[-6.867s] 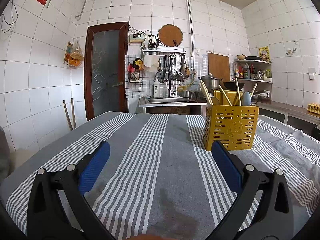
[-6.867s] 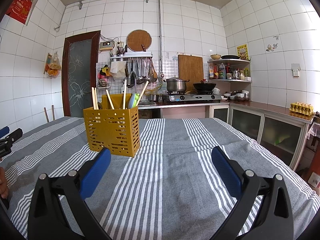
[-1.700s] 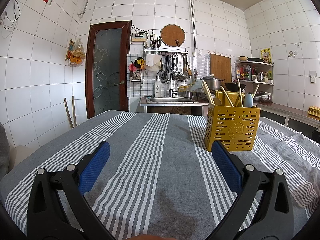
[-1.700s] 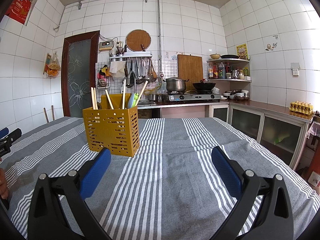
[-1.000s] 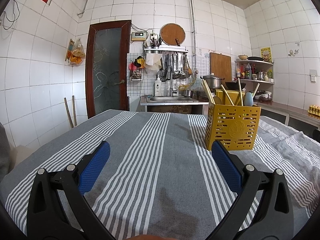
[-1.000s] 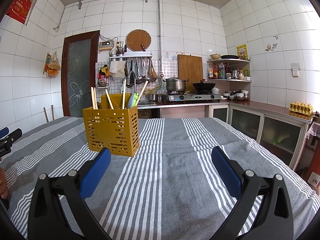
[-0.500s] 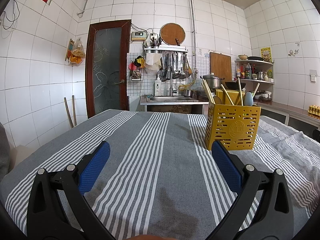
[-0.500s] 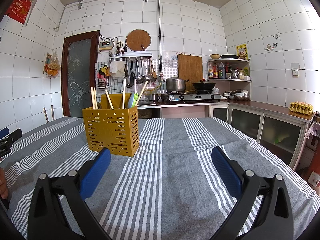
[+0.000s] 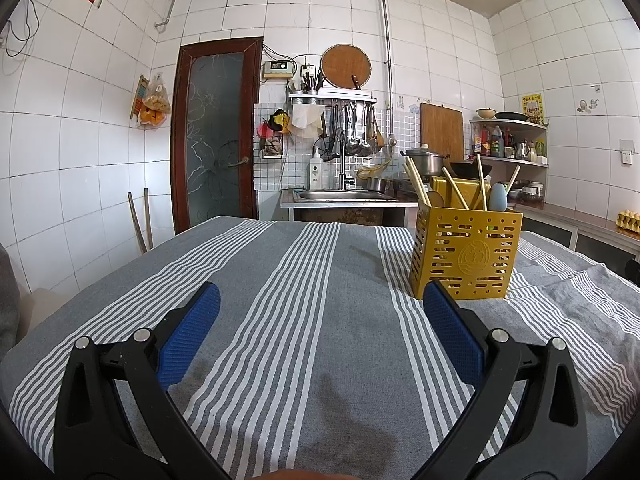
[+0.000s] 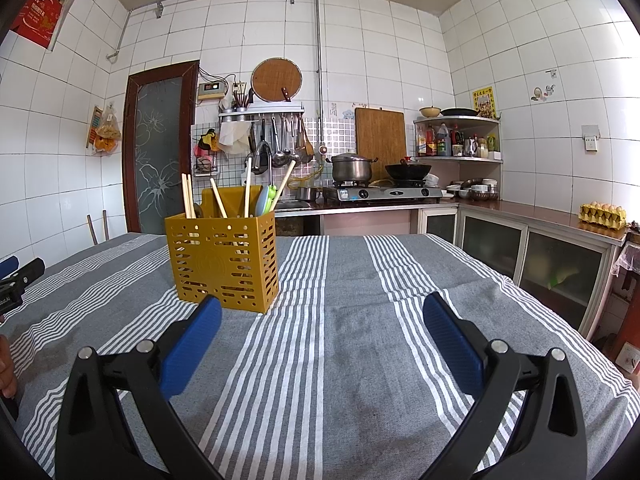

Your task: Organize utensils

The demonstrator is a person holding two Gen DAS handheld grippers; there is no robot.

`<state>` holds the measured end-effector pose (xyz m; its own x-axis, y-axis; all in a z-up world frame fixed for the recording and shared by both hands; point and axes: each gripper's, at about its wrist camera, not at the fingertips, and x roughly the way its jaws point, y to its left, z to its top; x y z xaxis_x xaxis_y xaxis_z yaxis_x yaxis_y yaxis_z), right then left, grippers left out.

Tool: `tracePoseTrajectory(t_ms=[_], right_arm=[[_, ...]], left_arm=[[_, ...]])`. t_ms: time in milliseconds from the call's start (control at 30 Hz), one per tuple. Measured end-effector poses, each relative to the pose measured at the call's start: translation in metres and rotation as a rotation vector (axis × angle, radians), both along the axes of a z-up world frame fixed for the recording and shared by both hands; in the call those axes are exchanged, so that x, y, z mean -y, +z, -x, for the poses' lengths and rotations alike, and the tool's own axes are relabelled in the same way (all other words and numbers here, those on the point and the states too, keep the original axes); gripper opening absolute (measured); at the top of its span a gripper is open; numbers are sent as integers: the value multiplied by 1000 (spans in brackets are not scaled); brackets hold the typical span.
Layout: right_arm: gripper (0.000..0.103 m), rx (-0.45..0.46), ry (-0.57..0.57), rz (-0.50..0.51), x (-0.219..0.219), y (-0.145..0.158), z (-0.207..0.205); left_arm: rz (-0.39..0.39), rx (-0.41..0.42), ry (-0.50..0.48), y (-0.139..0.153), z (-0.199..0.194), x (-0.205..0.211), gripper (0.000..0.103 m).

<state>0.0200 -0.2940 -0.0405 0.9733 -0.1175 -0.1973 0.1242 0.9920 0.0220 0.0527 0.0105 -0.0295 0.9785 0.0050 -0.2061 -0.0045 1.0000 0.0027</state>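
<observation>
Standing upright on the striped cloth (image 9: 320, 300), the yellow caddy (image 9: 466, 257) lies ahead and to the right of the left gripper (image 9: 320, 320), and ahead and to the left of the right gripper (image 10: 322, 322), so it sits between the two and beyond both. Neither looks clearly nearer, though in each view the inner pad overlaps the caddy's base. Chopsticks (image 10: 187, 195) and spoons (image 9: 499, 197) poke out of the top, handles leaning at mixed angles, their long axes near vertical; a pick would likely come from above. Both grippers hold nothing, jaws spread wide, hovering low over the cloth. No loose utensils show on the table. Beyond are a sink (image 9: 344, 195), a stove (image 10: 386, 192) with a pot, and white tiled walls.
</observation>
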Motion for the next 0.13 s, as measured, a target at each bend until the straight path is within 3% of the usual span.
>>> tracePoseTrajectory(t_ms=[133], right_arm=[[98, 0, 0, 0, 0, 0, 0]], left_arm=[[1, -1, 0, 0, 0, 0, 98]])
